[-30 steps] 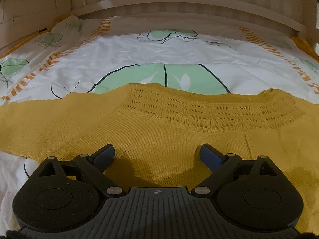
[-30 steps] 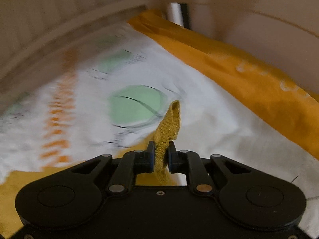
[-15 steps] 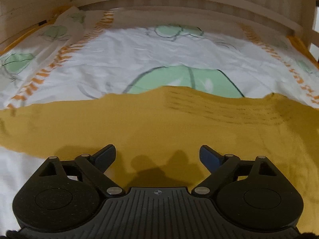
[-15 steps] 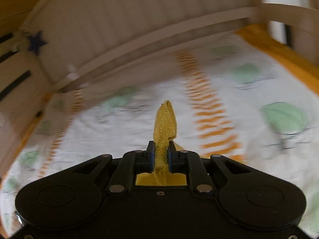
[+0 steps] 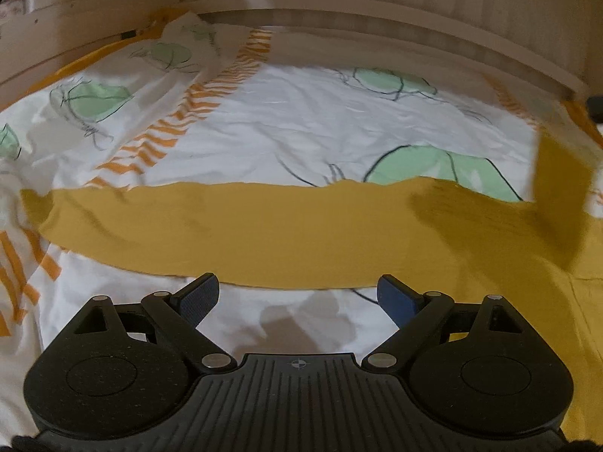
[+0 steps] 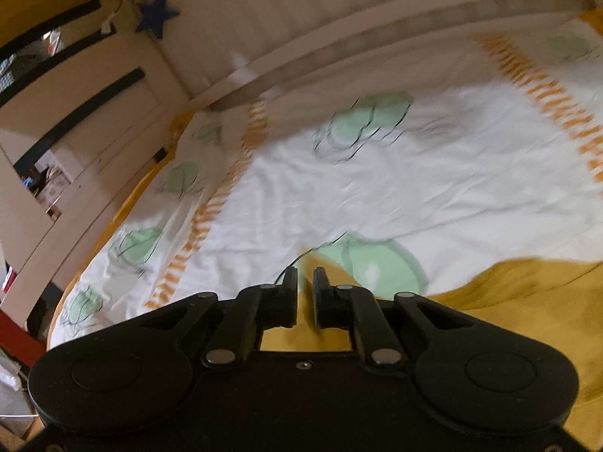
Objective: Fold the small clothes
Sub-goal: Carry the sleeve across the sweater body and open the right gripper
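Note:
A mustard-yellow knitted sweater (image 5: 301,233) lies spread on the bed, its left sleeve running across the left wrist view. My left gripper (image 5: 297,286) is open and hovers over the white sheet just short of the sleeve's near edge, holding nothing. At the right edge a flap of the sweater (image 5: 557,188) is lifted, blurred by motion. In the right wrist view my right gripper (image 6: 305,282) has its jaws nearly together and closing, with a thin blurred strip of the yellow knit pinched between them. The rest of the sweater (image 6: 527,301) lies below and to the right.
The sheet (image 5: 301,120) is white with green leaf shapes and orange stripes. A pale wooden bed rail (image 5: 377,3) curves along the far side. A slatted white frame (image 6: 75,143) with a blue star (image 6: 154,13) stands at the left.
My left gripper slid left from the sweater's body to its left sleeve, staying open. My right gripper swung left, carrying the pinched knit, and the strip now sticks up less.

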Demonstrator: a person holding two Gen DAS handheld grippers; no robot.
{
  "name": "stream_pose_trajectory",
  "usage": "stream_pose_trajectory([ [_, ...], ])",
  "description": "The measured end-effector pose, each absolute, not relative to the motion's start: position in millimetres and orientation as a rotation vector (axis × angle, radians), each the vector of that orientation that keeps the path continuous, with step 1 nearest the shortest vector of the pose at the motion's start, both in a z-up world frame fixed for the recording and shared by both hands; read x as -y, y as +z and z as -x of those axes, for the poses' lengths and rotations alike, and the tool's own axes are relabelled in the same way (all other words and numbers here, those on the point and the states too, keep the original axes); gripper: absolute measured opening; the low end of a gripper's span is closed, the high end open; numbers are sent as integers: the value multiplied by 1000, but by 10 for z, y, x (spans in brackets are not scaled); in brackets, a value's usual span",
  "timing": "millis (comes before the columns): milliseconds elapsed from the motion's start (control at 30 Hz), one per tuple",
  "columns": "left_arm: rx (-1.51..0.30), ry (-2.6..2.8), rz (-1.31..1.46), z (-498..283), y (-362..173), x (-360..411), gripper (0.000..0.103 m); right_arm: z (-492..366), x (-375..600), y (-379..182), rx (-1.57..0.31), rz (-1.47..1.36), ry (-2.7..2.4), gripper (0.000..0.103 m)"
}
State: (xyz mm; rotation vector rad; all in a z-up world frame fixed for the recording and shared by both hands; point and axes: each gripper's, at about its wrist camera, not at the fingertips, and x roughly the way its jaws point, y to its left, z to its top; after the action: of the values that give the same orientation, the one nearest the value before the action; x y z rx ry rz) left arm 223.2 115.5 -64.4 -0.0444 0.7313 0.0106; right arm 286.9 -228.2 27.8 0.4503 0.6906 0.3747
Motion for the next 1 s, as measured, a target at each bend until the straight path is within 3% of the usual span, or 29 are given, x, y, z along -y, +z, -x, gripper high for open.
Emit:
stream_pose_trajectory([
  [167, -750, -17, 110, -2261, -748, -1343, 92, -2882, 1764, 99, -714, -339, 391, 16],
  [300, -749, -34, 125, -2244, -707, -1407, 92, -2913, 1472, -88, -747, -178, 349, 25],
  [367, -736, -34, 130, -2227, -674, -1424, 92, -2906, 1300, -194, -754, -50, 329, 39],
  [400, -735, -31, 130, -2220, -674, -1425, 92, -2908, 1238, -258, -765, -27, 329, 55],
  [433, -739, -27, 129, -2224, -679, -1429, 92, -2896, 1191, -332, -775, -18, 333, 59],
  [833, -773, -41, 154, -2213, -702, -1480, 92, -2834, 757, -905, -820, 164, 302, 55],
  [867, -774, -42, 157, -2220, -701, -1481, 92, -2830, 772, -931, -821, 164, 297, 52],
  [900, -774, -44, 161, -2218, -700, -1488, 92, -2825, 798, -944, -814, 156, 286, 40],
  [933, -774, -44, 164, -2217, -699, -1492, 92, -2823, 828, -942, -809, 149, 282, 20],
  [1000, -773, -42, 168, -2216, -696, -1495, 92, -2827, 918, -902, -806, 96, 282, 14],
])
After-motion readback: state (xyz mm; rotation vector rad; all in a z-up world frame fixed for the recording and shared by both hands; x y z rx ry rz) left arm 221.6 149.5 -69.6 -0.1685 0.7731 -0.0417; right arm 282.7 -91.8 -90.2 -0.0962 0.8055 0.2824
